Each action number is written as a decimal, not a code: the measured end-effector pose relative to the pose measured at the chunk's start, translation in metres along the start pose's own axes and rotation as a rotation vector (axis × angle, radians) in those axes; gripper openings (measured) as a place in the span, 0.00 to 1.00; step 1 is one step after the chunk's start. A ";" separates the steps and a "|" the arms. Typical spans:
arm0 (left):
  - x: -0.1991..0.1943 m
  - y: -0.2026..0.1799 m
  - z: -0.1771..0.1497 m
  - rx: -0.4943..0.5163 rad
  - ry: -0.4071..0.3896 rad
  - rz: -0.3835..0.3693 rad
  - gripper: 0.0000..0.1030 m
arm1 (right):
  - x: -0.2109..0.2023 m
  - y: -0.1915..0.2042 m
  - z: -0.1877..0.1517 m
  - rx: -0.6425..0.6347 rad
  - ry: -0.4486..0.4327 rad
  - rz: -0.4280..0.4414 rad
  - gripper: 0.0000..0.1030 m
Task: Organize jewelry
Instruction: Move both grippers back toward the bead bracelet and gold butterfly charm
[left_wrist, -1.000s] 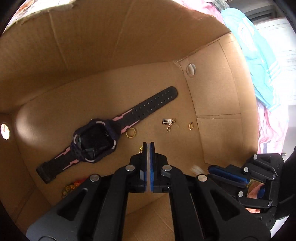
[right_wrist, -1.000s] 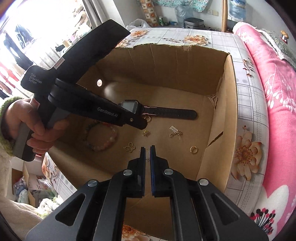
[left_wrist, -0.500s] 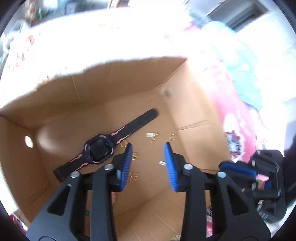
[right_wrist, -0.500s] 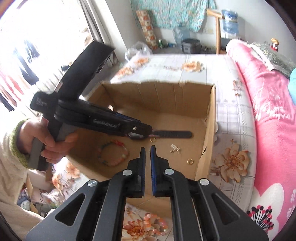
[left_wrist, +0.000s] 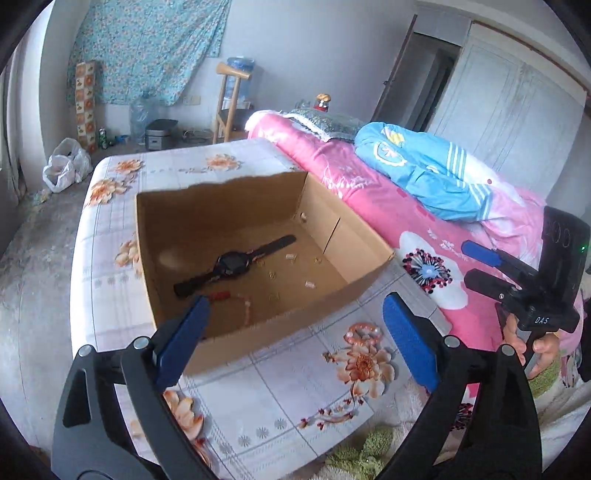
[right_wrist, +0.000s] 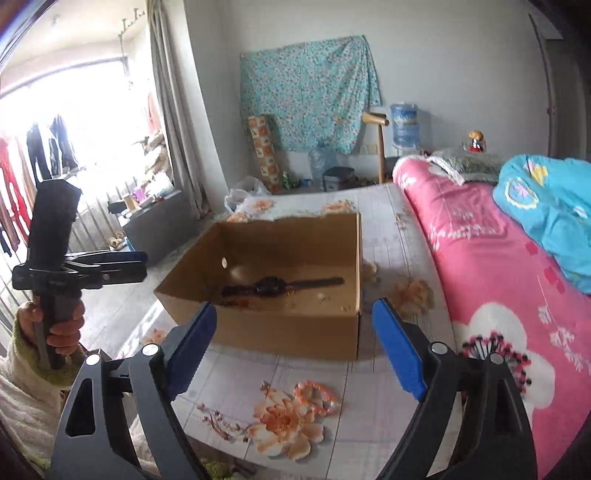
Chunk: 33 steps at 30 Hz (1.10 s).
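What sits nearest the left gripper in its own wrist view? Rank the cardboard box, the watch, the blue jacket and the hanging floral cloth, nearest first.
1. cardboard box: its near wall is just ahead of the left gripper.
2. watch: on the box floor, centre-left.
3. blue jacket: on the pink bedding, upper right.
4. hanging floral cloth: on the far wall, upper left.

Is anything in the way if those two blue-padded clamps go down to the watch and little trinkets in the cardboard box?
Only the box's own near wall. Both the left gripper and the right gripper hang outside the cardboard box, jaws opening with nothing between them. The box has no lid, so coming over the rim, nothing visible blocks the watch.
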<state>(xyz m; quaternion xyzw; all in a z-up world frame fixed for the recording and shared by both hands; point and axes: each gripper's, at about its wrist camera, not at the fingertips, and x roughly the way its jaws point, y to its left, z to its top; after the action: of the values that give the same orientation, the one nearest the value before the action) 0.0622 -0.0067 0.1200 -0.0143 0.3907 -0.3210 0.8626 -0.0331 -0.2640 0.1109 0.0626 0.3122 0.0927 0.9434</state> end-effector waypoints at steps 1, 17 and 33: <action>0.001 0.002 -0.013 -0.026 0.016 0.012 0.88 | 0.004 0.001 -0.011 0.017 0.033 -0.020 0.85; 0.122 0.029 -0.109 -0.144 0.309 0.323 0.88 | 0.109 -0.011 -0.105 0.087 0.442 -0.364 0.86; 0.130 0.018 -0.117 -0.119 0.282 0.426 0.92 | 0.122 -0.023 -0.108 0.063 0.437 -0.363 0.94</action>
<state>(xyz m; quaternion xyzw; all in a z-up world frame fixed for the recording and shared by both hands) 0.0551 -0.0395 -0.0526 0.0627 0.5195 -0.1073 0.8454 0.0012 -0.2538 -0.0494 0.0135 0.5170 -0.0761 0.8525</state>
